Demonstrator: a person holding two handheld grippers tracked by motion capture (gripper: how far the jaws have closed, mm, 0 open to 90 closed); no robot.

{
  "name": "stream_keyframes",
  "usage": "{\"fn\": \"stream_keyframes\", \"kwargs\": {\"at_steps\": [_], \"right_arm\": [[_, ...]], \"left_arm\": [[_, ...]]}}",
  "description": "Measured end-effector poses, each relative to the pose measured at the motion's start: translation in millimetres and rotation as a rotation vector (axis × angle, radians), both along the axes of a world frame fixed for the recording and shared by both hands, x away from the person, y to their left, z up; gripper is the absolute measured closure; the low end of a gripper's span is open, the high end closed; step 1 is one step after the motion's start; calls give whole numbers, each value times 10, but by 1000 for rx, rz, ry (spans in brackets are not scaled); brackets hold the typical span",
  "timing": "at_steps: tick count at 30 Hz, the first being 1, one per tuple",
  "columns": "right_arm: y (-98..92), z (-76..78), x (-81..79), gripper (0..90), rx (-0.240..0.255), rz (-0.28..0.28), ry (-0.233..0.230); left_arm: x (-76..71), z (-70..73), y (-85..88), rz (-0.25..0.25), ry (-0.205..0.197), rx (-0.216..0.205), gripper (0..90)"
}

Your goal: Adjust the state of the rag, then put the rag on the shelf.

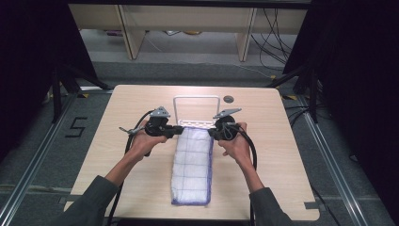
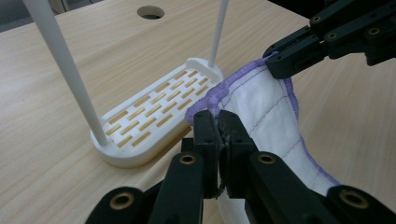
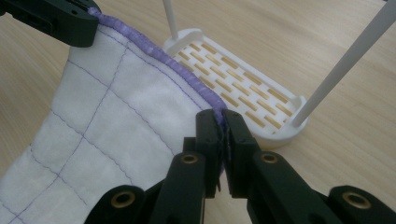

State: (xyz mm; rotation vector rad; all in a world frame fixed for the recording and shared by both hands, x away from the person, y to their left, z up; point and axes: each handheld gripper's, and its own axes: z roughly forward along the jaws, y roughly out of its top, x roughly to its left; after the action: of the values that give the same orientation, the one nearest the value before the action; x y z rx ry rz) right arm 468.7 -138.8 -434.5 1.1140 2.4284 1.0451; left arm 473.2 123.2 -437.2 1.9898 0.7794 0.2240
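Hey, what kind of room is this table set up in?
Probably a lab or recording workspace, not a home: the wooden table stands between dark curtains, loose cables trail over the floor behind it, and a number marking sits on the floor beside metal rails.

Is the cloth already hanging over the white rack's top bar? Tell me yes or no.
No: in the high view the cloth lies on the table in front of the rack, its far corners pinched by both grippers.
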Motion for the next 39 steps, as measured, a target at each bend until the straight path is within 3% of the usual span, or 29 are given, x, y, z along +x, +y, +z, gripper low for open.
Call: {"fn": "stream_keyframes", "kwargs": {"at_steps": [1,4,10,11,12,15,18,27,36,39], "right_arm": [[-4,32,-16,866,-4,-5,13],[0,38,-17,866,15,-2,-14],[-30,143,-82,866,19,14,-14],[-32,152,-99,866,29,4,-38],[-50,200,-126,866,26,11,-15],[-71,254,-174,867,54,10,-56],[-104,339,-220,869,55,25,-51],[-126,535,-330,870,77,34,-114],[-125,865,-412,870,100,39,-175],[-121,964,-395,870,85,51,-201]], "left_arm": [[-12,22,4,-14,-3,1,860],[-48,59,-3,-18,-15,3,860],[-84,151,9,-26,-14,-10,860],[-97,170,15,-26,-18,-18,860],[-108,195,28,-32,-22,-21,860],[-155,286,56,-37,-38,-40,861],[-206,374,56,-48,-55,-35,861],[-361,600,40,-68,-101,-44,863],[-367,806,95,-55,-121,-79,864],[-358,880,101,-53,-134,-81,863]]}}
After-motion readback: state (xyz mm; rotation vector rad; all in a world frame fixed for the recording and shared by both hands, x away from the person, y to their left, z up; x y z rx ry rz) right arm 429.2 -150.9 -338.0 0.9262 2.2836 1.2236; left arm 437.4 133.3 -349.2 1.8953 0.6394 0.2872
